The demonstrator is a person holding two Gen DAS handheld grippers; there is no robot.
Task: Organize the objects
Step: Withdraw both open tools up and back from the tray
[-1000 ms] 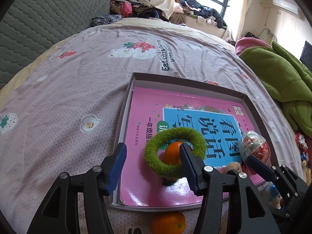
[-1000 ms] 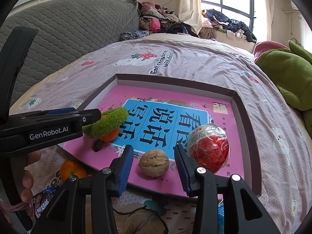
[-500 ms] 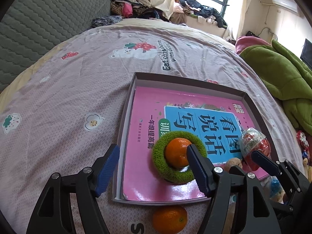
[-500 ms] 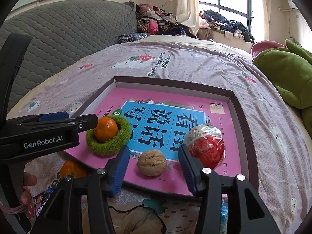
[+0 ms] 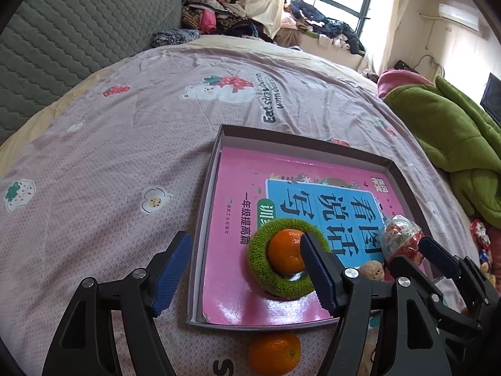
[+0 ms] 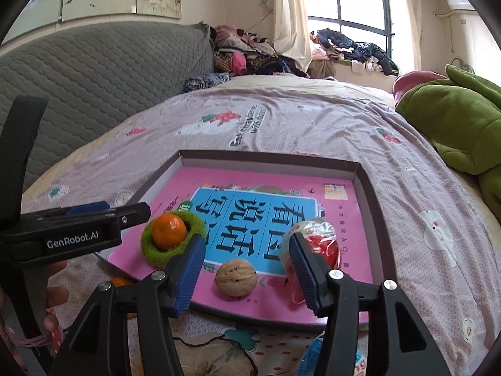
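- The bed with its mauve strawberry-print sheet (image 5: 131, 144) carries everything you are working on.
- The shallow grey cardboard box lid (image 6: 369, 194) lies flat on the bed; in the right wrist view its long axis runs left to right across your view.
- The pink and blue children's book (image 6: 260, 210) lies flat inside the box lid and fills most of it; its long side follows the lid's, and its printed characters read upside down to you.
- The green fuzzy ring (image 5: 263, 269) lies flat on the book's near left corner, its opening facing up.
- The clear-wrapped red ball (image 6: 316, 238) rests on the book's near right part.
- One small orange tangerine (image 5: 286, 250) sits inside the ring; a second tangerine (image 5: 272, 354) lies on the bed just outside the lid's near edge.
- The brown walnut (image 6: 235, 277) sits on the book between ring and ball.
- Your left gripper (image 5: 244, 275) has its fingers wide, holding nothing, the right one over the ring.
- Your right gripper (image 6: 245, 271) has its fingers wide, empty, either side of the walnut.
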